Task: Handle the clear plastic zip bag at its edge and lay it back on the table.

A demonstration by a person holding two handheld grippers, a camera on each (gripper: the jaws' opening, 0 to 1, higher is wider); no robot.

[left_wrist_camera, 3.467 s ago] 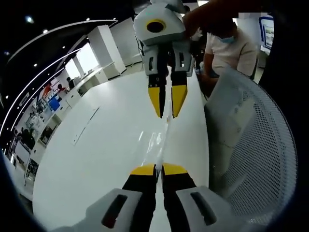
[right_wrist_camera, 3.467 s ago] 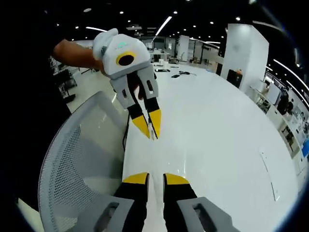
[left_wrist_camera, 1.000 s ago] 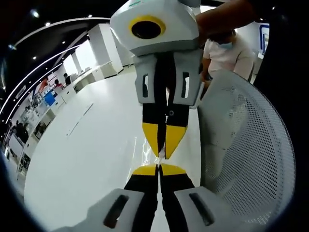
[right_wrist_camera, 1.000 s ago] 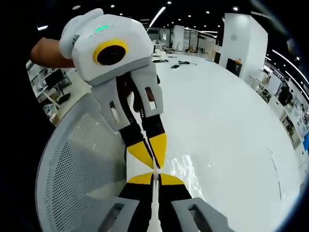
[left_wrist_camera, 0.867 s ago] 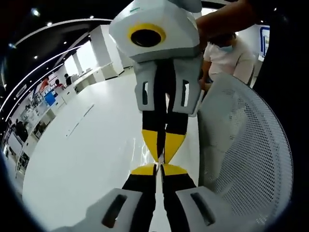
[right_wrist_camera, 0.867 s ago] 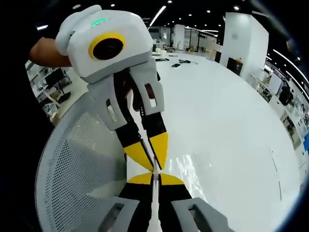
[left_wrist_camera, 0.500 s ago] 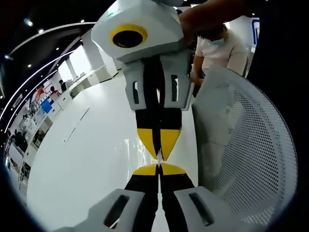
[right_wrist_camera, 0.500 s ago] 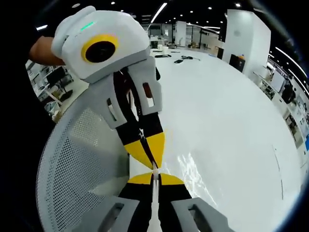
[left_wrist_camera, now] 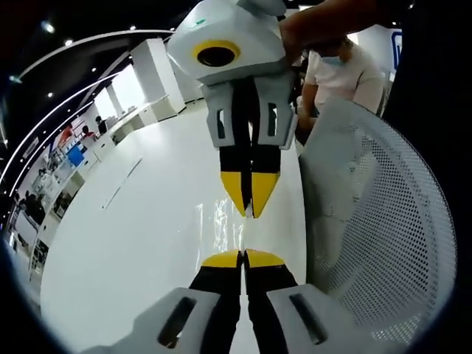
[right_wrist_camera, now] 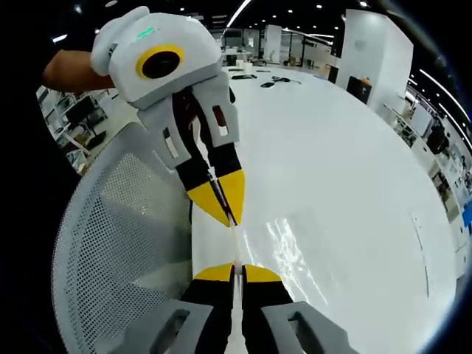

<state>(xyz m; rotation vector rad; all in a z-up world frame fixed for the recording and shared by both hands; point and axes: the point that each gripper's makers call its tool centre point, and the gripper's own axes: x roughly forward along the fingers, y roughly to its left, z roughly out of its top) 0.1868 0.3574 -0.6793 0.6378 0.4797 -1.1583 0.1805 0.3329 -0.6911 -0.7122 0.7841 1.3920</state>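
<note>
Bag [left_wrist_camera: 225, 221] between facing grippers' closed jaws

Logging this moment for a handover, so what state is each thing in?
Left gripper: shut on the zip bag's edge.
Right gripper: shut on the same edge.
Zip bag: held taut between both grippers, above the table.
Table: white, glossy.
Mesh chair: beside the table, unoccupied.

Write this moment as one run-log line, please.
left gripper: shut on zip bag edge | right gripper: shut on same edge | bag above white table
</note>
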